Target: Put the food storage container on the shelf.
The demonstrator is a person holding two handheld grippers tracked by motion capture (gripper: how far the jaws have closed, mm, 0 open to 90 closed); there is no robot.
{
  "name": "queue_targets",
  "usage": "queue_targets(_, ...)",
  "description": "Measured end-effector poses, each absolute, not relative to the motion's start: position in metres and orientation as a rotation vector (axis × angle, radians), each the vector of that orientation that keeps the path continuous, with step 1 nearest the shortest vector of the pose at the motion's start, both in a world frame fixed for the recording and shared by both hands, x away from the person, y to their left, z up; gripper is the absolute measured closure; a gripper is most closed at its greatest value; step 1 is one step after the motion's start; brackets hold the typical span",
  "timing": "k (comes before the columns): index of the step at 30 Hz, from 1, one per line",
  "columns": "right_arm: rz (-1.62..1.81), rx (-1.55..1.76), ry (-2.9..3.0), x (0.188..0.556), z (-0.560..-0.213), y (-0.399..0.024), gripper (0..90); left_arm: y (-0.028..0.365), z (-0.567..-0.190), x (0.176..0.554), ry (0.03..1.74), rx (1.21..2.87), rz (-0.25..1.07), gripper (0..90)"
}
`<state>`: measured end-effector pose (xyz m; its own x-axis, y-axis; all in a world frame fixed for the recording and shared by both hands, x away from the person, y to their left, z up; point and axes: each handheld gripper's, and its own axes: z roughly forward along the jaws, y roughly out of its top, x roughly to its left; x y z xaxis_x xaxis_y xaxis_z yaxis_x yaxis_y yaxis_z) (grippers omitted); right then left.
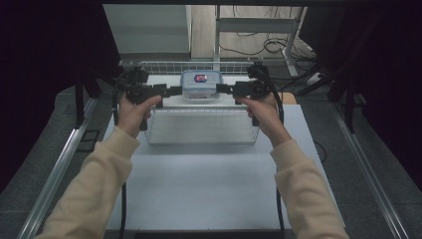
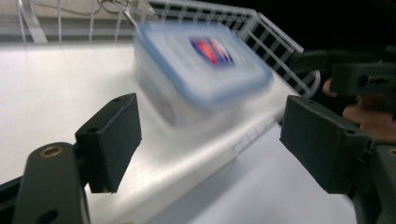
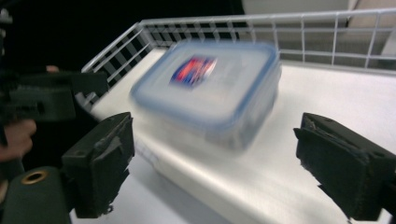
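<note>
A clear plastic box (image 1: 200, 84) with a blue-rimmed lid and a red and blue sticker stands inside a white wire basket (image 1: 199, 130), toward its far side. My left gripper (image 1: 175, 91) is just left of the box and my right gripper (image 1: 222, 89) just right of it, both pointing inward at it. In the left gripper view the jaws (image 2: 210, 140) stand wide apart, with the blurred box (image 2: 201, 60) ahead of them and untouched. The right gripper's jaws (image 3: 215, 158) are also open, short of the box (image 3: 210, 88).
The basket sits at the far end of a white table (image 1: 209, 189). Metal rails (image 1: 54, 174) run along both sides of the table. Beyond the basket are a desk frame and floor cables (image 1: 268, 45). Dark curtains close in both sides.
</note>
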<state>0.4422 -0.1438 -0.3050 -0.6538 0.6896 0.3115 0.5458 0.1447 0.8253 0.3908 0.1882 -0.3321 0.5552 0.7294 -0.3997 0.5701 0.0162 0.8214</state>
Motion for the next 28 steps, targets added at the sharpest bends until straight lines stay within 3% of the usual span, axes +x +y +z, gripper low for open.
queue_targets(8,1.541,1.076,2.262,0.364,-0.362,-0.186,15.6,0.188,-0.389,0.303,1.039,1.717,0.288,21.5)
queue_targets(13,1.452,1.031,2.282,0.324,-0.404,-0.204,16.9,0.187,-0.437,0.266,1.04,1.814,0.279,21.5)
queue_targets(20,1.397,1.062,2.33,0.305,-0.446,-0.217,17.8,0.191,-0.465,0.262,1.095,1.863,0.285,21.8)
queue_targets(28,1.396,1.036,2.32,0.303,-0.45,-0.216,17.5,0.19,-0.474,0.263,1.098,1.869,0.272,21.8)
